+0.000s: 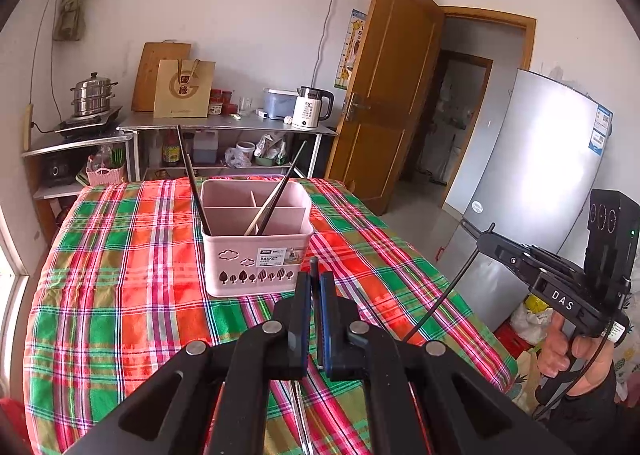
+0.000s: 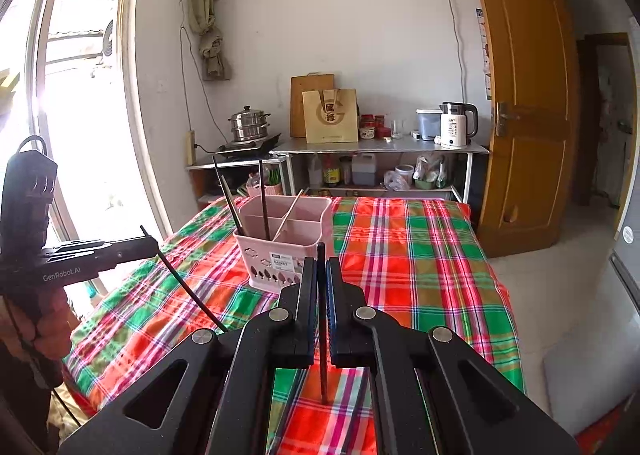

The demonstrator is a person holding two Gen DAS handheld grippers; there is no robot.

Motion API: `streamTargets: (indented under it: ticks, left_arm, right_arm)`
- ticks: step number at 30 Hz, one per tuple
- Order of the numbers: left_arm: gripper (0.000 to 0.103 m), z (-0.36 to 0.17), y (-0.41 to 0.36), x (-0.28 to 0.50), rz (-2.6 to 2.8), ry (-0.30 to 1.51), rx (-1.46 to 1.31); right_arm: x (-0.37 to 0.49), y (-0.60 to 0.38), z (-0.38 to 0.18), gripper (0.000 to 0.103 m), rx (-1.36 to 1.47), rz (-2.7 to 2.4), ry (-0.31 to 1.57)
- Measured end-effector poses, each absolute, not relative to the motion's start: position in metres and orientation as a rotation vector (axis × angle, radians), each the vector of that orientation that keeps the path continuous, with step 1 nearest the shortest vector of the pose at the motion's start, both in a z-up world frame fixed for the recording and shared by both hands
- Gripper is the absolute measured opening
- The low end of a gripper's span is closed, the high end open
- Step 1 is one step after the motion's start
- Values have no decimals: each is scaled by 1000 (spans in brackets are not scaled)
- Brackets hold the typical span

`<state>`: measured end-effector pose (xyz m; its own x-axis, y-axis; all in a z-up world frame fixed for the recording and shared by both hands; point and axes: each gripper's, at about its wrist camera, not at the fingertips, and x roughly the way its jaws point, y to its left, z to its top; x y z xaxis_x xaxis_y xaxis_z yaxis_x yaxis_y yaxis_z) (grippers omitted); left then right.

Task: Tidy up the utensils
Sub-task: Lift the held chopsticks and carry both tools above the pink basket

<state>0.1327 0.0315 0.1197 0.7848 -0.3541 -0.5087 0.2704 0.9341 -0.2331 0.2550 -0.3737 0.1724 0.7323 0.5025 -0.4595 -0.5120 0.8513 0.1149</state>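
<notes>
A pink divided utensil basket (image 1: pixel 256 255) (image 2: pixel 280 251) stands on the plaid-covered table (image 1: pixel 120 255). Several dark chopsticks (image 1: pixel 196 191) and a pale one (image 1: pixel 262 215) lean inside it. My left gripper (image 1: pixel 315 279) is shut on a dark chopstick (image 1: pixel 314 267), just in front of the basket. My right gripper (image 2: pixel 320 267) is shut on another dark chopstick (image 2: pixel 322 335), also near the basket's front. Each gripper shows in the other's view, off to the side: the right gripper (image 1: pixel 486 235) with its chopstick (image 1: pixel 440 295), the left gripper (image 2: pixel 154 243) with its chopstick (image 2: pixel 188 291).
Behind the table a metal shelf (image 1: pixel 224 127) carries a kettle (image 1: pixel 310 109), a paper bag and jars; a steamer pot (image 1: pixel 92 95) sits to its left. A wooden door (image 1: pixel 388 95) and a silver fridge (image 1: pixel 532 175) stand to the right, a window (image 2: pixel 80 95) to the left.
</notes>
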Motion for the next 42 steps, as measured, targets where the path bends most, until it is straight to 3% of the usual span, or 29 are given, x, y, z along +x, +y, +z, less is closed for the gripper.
streamTargets:
  ticks: [22,42]
  left_arm:
    - [4,123,24,132,-359,553,-137]
    - [4,198,69,156,-273,428,-152]
  right_arm:
    - [254,-374,174,4,-26,568,483]
    - [289,-329,232,4,32,661,335]
